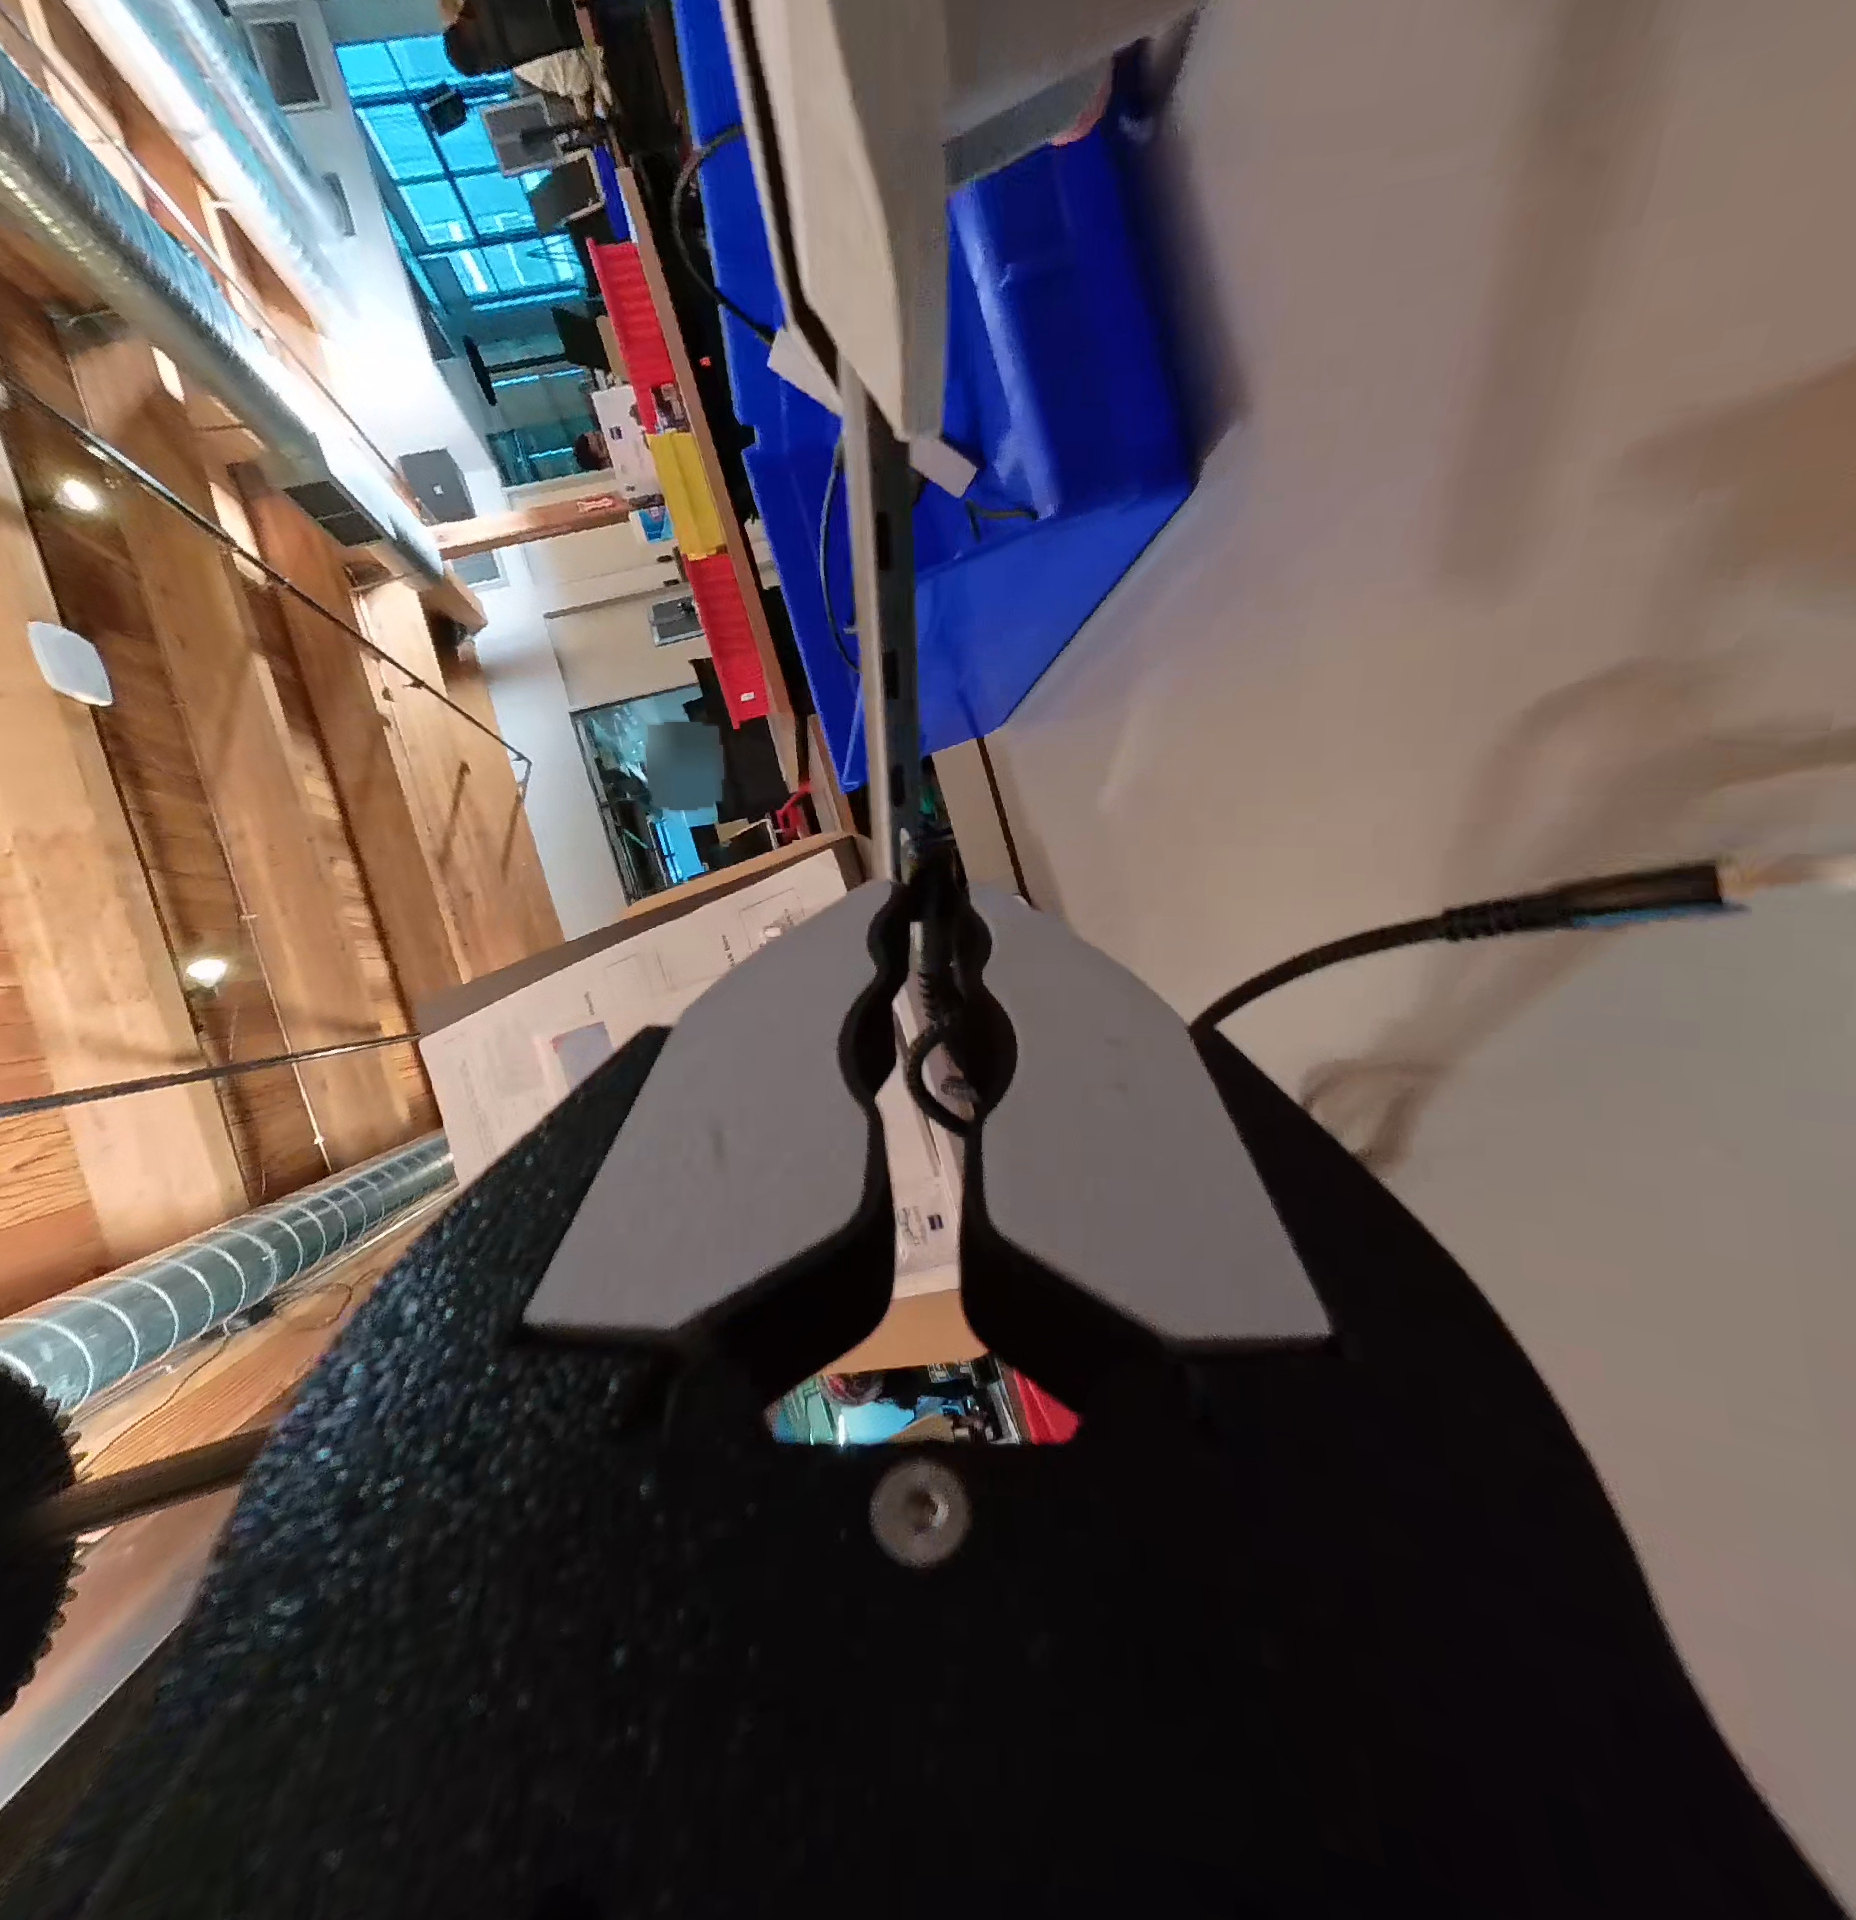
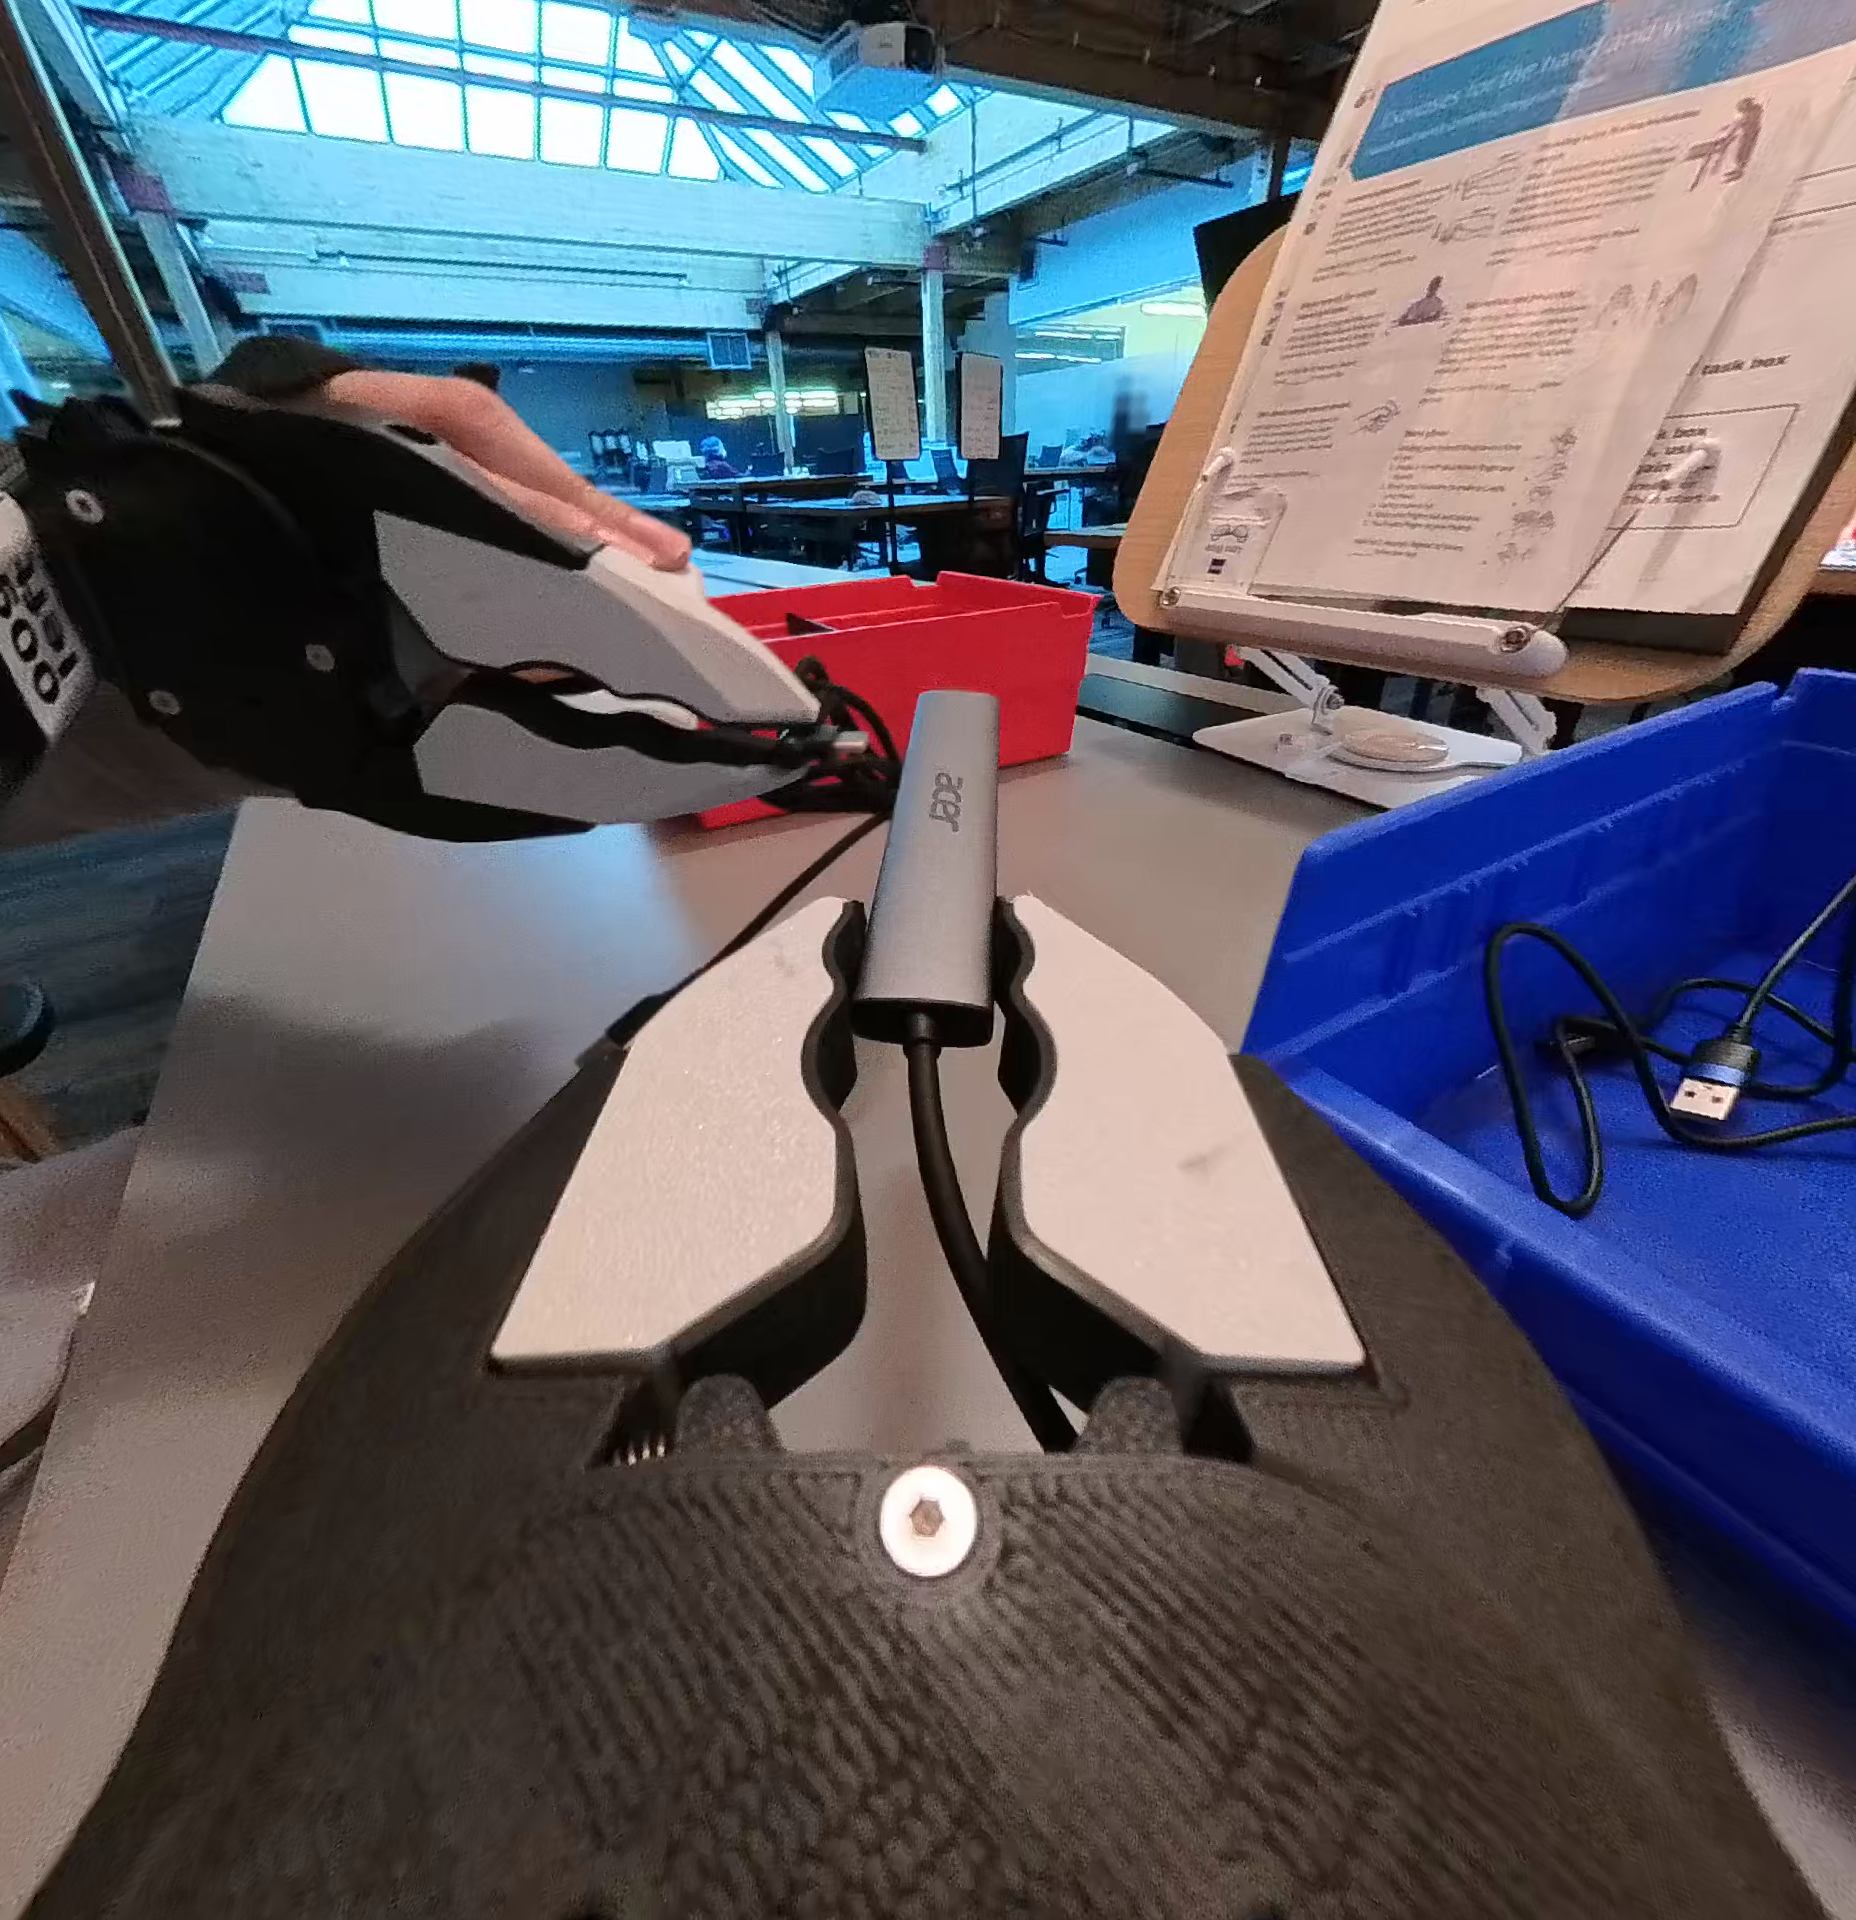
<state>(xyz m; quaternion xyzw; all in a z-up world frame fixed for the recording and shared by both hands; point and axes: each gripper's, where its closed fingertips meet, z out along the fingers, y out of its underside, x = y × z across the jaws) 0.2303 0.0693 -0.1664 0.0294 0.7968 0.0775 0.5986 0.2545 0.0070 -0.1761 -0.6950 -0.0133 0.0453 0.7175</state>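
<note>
My right gripper (image 2: 926,914) is shut on the near end of a slim grey USB hub (image 2: 934,831), held above the grey table (image 2: 384,987). The hub's black lead (image 2: 945,1195) runs back between the fingers. My left gripper (image 2: 815,743), with a hand on it, comes in from the left, shut on a black cable's metal plug (image 2: 846,740), which sits just left of the hub's far end. In the left wrist view, the left gripper (image 1: 929,899) pinches the black cable (image 1: 934,987). The hub (image 1: 888,623) shows edge-on just beyond it, with the right gripper (image 1: 862,208) behind.
A red bin (image 2: 955,644) stands behind the hub. A blue bin (image 2: 1526,883) at the right holds a loose black USB cable (image 2: 1713,1091) and also shows in the left wrist view (image 1: 1059,520). A document stand with printed sheets (image 2: 1526,364) stands behind it. Another black cable end (image 1: 1475,914) is also visible. The left gripper's tips are roughly 7 cm from the right gripper's.
</note>
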